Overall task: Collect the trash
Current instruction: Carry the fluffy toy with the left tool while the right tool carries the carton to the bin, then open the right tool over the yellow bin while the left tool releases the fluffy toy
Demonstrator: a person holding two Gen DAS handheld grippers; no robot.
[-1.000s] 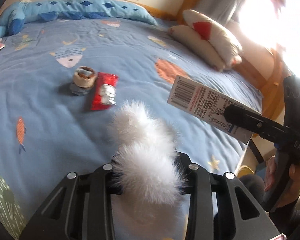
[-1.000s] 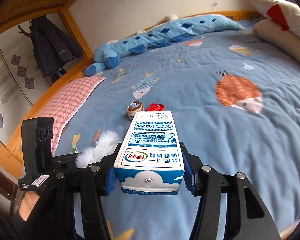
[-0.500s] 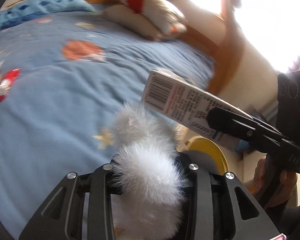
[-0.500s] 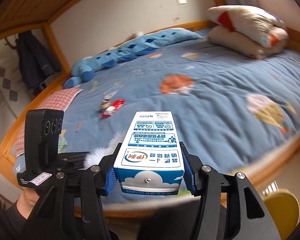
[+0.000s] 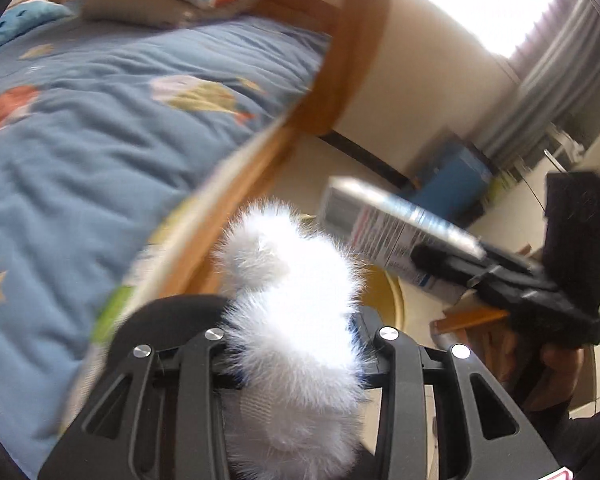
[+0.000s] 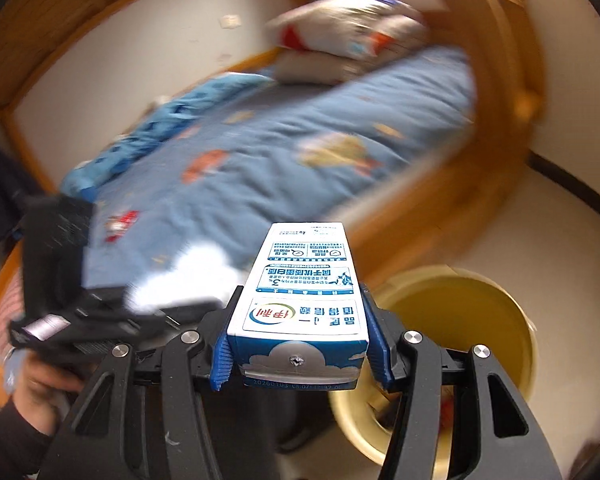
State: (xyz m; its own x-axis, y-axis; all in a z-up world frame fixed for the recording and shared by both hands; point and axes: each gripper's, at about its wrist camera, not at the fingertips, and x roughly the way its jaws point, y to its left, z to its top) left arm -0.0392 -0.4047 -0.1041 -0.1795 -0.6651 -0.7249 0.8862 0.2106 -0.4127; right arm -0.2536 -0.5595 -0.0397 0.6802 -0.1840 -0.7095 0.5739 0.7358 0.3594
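Milk carton (image 6: 300, 300), light, stiff and crushable if squeezed, is best held across its flat sides; the right gripper (image 6: 300, 354) clamps it there near the base, above a yellow bin (image 6: 496, 320); white fluffy item (image 5: 292, 320), soft and weightless, sits pinched in the left gripper (image 5: 300, 344), near the bed (image 5: 100, 140) edge.

our left gripper (image 5: 300, 344) and right gripper (image 6: 300, 354) are black plastic frames with silver screws; right gripper pads (image 6: 220, 356) are blue, ribbed. dark sleeve (image 6: 8, 432) worn.
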